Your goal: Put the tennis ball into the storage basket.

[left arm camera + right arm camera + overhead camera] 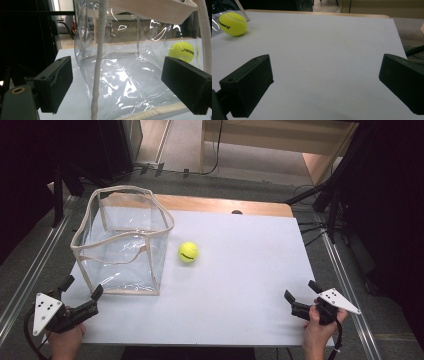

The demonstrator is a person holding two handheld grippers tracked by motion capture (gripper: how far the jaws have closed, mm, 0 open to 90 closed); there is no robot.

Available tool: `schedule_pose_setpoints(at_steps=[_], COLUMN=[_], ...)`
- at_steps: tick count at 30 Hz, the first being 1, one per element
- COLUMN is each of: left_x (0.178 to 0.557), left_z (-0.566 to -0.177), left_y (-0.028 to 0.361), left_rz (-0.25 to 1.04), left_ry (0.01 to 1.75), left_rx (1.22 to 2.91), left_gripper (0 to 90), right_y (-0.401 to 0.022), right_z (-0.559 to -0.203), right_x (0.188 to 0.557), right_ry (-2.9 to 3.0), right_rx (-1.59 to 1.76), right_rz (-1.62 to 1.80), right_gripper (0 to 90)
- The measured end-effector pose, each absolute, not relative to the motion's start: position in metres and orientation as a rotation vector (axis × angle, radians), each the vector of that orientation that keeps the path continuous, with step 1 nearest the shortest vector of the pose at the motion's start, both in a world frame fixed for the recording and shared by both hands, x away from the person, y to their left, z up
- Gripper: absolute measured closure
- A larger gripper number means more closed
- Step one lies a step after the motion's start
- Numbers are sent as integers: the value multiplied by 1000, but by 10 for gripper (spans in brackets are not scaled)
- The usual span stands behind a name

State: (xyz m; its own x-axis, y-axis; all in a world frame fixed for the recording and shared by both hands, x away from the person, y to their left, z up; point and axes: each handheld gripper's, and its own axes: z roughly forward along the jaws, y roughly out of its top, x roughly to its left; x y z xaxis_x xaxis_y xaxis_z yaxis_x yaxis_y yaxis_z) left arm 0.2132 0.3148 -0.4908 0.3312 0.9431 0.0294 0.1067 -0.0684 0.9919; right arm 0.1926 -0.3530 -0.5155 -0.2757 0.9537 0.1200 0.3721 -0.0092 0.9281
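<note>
Both my left hand-held gripper [82, 287] and right hand-held gripper [301, 291] gape empty, tennis ball [188, 252] beside clear bag [122, 240] on counter [240, 285].

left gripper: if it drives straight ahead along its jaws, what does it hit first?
Most likely the clear bag: in the left gripper view its near wall and cream corner seam sit right between the open jaws of the left gripper. The tennis ball lies beyond the bag, seen through it.

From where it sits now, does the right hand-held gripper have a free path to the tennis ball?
Probably yes. The right hand-held gripper stands open, and bare white table lies between it and the tennis ball, which sits just outside the clear bag.
</note>
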Motion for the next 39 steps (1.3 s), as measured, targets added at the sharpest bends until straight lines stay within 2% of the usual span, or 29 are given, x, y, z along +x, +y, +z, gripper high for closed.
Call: schedule_pose_setpoints(at_steps=[19,39], left_x=[213,213], left_z=[-491,-491], left_y=[312,311], left_rz=[952,956], left_ry=[1007,1006], left_rx=[1486,1493], left_gripper=[103,103], right_y=[-328,-285], right_z=[-493,-467], right_x=[209,259], right_ry=[1836,2017], right_rx=[1319,1209], right_rz=[1204,1197], right_gripper=[0,0])
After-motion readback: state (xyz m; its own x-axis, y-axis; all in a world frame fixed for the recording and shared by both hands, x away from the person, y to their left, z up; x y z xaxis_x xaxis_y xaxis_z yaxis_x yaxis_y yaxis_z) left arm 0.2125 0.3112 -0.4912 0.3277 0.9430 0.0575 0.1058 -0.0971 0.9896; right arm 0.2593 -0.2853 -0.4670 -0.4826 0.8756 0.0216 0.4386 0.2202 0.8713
